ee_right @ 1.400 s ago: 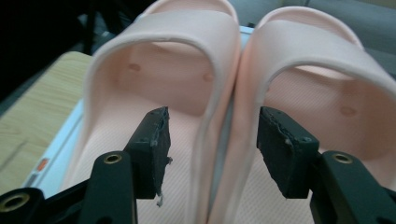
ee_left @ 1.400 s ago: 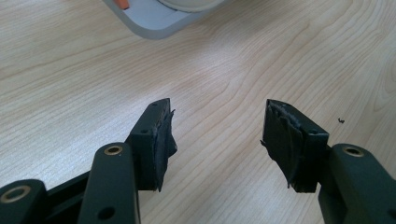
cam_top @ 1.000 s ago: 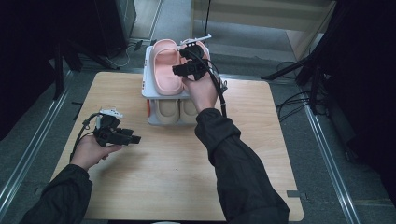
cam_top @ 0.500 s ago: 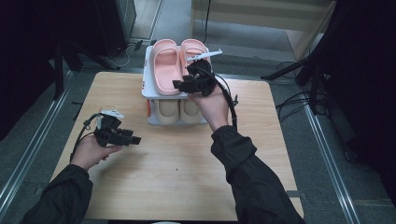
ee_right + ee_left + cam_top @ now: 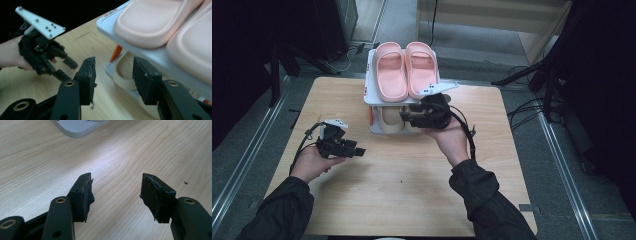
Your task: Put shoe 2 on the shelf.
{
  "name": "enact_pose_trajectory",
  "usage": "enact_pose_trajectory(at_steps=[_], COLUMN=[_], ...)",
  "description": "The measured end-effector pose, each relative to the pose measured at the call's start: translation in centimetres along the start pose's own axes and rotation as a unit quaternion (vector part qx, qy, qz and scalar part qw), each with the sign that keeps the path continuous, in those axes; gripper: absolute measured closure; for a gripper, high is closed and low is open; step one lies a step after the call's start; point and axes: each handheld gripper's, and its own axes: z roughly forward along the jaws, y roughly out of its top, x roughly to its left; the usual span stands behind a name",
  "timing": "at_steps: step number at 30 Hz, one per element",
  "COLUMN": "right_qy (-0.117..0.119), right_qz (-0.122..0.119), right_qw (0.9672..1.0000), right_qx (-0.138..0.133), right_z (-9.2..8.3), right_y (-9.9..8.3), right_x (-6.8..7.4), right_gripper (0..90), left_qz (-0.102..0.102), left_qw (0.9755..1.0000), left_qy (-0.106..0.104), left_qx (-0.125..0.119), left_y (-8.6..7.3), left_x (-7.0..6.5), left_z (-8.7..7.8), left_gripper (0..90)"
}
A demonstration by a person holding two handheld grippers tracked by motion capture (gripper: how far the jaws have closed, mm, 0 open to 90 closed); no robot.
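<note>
A white two-shelf shoe rack (image 5: 371, 95) stands at the table's far edge. A pair of pink slippers (image 5: 406, 67) lies on its top shelf, and beige slippers (image 5: 389, 119) lie on the lower one. My right gripper (image 5: 406, 116) hovers in front of the lower shelf, pointing left across it, open and holding nothing. In the right gripper view its jaws (image 5: 113, 62) frame a beige slipper's heel (image 5: 125, 72) below the pink slippers (image 5: 150, 22). My left gripper (image 5: 357, 149) rests low over the table's left side, open, with bare wood between its jaws (image 5: 116, 178).
The wooden table (image 5: 402, 190) stretches bare toward the person. An orange leg (image 5: 116, 53) holds up the rack's top shelf. A corner of the rack's base (image 5: 77, 127) lies ahead of the left gripper. Dark floor, cables and stands surround the table.
My right gripper has come down and toward the person, from over the right pink slipper to in front of the lower shelf. The left gripper has stayed put.
</note>
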Motion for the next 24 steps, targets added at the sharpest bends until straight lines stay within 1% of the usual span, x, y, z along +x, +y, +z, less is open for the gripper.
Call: enact_pose_trajectory(at_steps=[3, 6, 12, 14, 17, 18, 19, 20, 24], right_qy=[0.010, 0.016, 0.032, 0.036, 0.033, 0.034, 0.036, 0.037, 0.043], right_qz=[-0.004, -0.014, -0.030, -0.033, -0.033, -0.028, -0.028, -0.027, -0.026], right_qw=[0.9999, 0.9998, 0.9990, 0.9987, 0.9988, 0.9989, 0.9988, 0.9988, 0.9985], right_qx=[0.001, 0.005, 0.011, 0.013, 0.015, 0.016, 0.016, 0.016, 0.021], right_z=[0.1, 0.1, 0.0, 0.0, 0.0, 0.0, 0.0, -0.1, -0.1], right_y=[-1.4, -2.7, -4.9, -5.4, -6.3, -6.6, -6.9, -7.2, -8.3], right_x=[0.4, 0.7, 1.1, 1.1, 1.1, 1.1, 1.1, 1.0, 0.8], right_gripper=[53.9, 53.7, 52.1, 51.7, 51.5, 51.5, 51.5, 51.4, 51.4], left_qz=[0.002, 0.009, 0.016, 0.013, 0.017, 0.016, 0.019, 0.015, 0.018], left_qw=[1.0000, 0.9999, 0.9998, 0.9997, 0.9996, 0.9995, 0.9995, 0.9995, 0.9995], left_qy=[-0.007, -0.009, -0.012, -0.015, -0.017, -0.019, -0.020, -0.020, -0.019], left_qx=[-0.004, -0.006, -0.008, -0.012, -0.016, -0.018, -0.018, -0.020, -0.019], left_y=[0.0, -0.1, -0.3, -0.5, -0.7, -0.8, -0.9, -1.0, -1.2], left_x=[-0.3, -0.7, -1.3, -1.5, -1.7, -1.8, -1.8, -1.9, -2.2], left_z=[0.1, 0.0, 0.0, 0.0, -0.1, -0.1, -0.2, -0.2, -0.1], left_gripper=[41.7, 41.5, 41.0, 40.9, 40.3, 39.9, 39.6, 39.6, 39.3])
